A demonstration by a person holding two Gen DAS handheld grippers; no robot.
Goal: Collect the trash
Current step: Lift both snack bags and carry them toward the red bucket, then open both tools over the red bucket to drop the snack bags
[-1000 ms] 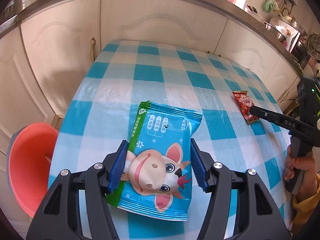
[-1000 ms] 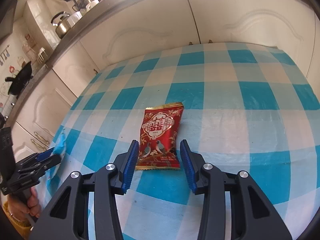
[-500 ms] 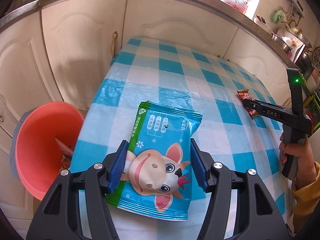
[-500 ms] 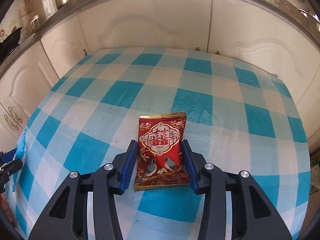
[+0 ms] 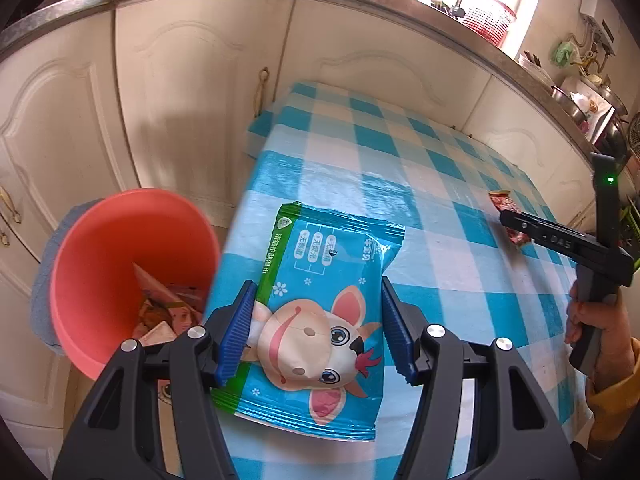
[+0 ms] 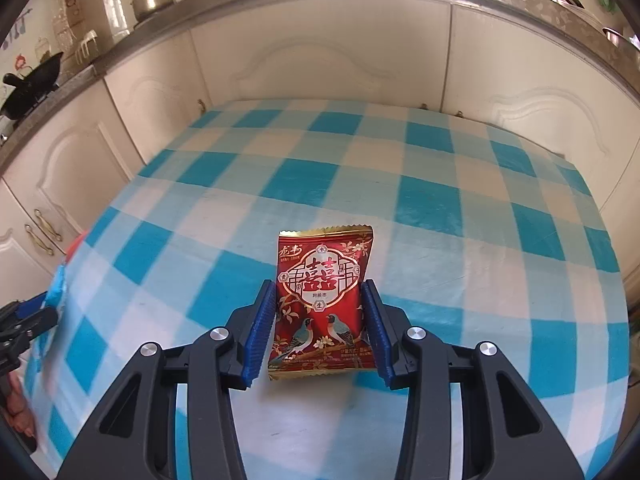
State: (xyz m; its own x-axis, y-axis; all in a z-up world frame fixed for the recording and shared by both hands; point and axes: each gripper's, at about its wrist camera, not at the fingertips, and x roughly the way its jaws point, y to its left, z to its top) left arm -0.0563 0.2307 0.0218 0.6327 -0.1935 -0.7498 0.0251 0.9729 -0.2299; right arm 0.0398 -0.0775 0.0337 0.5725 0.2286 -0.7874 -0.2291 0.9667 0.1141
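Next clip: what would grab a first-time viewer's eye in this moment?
The blue wipes pack with its cartoon calf, clamped in the left gripper, fills the left wrist view. Beside the checked table sits a coral bin holding wrappers. In the right wrist view, the right gripper pinches a red snack packet.

A blue wipes pack with a cartoon calf and a red snack packet are each clamped flat between claw pads.
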